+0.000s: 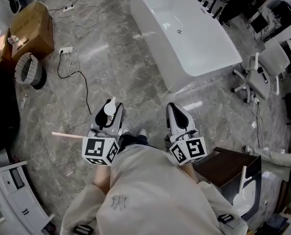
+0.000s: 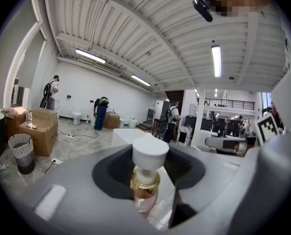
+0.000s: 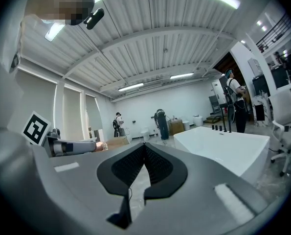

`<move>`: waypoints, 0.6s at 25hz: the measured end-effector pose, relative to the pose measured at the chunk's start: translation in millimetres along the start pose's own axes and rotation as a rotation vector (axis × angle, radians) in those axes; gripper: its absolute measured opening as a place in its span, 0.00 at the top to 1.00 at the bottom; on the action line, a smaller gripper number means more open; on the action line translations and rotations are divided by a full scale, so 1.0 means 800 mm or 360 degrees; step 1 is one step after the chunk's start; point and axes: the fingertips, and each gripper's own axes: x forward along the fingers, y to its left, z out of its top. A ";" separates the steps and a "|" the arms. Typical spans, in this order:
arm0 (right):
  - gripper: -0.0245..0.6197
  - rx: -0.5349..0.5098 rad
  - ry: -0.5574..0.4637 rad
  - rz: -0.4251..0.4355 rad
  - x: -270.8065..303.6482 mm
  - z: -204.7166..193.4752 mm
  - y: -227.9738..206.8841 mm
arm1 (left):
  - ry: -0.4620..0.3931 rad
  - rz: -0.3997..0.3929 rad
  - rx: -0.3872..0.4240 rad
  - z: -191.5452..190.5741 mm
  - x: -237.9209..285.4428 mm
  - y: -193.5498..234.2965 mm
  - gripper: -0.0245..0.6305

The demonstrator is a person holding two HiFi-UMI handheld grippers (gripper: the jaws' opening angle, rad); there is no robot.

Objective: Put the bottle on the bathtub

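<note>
A small bottle with a white cap (image 2: 150, 152), gold collar and pink body stands upright between the jaws of my left gripper (image 2: 146, 176), which is shut on it. In the head view the left gripper (image 1: 109, 109) is held over the marble floor with the bottle's cap (image 1: 110, 106) at its tip. The white bathtub (image 1: 184, 31) lies ahead and to the right, a step or so away. My right gripper (image 1: 175, 109) hovers beside the left one, its jaws shut with nothing between them (image 3: 144, 150). The bathtub (image 3: 223, 146) shows at the right of the right gripper view.
A cardboard box (image 1: 33, 28) and a mesh wastebasket (image 1: 30, 71) stand far left, with cables (image 1: 73, 62) strewn over the floor. A white office chair (image 1: 260, 75) sits right of the tub. A dark cabinet (image 1: 231, 168) is near my right side. People stand in the distance.
</note>
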 end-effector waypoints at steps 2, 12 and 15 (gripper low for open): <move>0.96 0.0013 0.0003 0.0002 -0.002 -0.004 -0.007 | -0.0016 0.0012 -0.0008 0.002 0.002 -0.002 0.63; 0.96 0.0052 0.0064 -0.0004 0.027 -0.009 -0.022 | 0.0007 0.0039 -0.0065 0.006 0.027 0.020 0.63; 0.96 0.0070 0.0083 -0.0027 0.048 -0.011 -0.025 | 0.0020 0.0030 -0.0069 0.011 0.041 0.037 0.63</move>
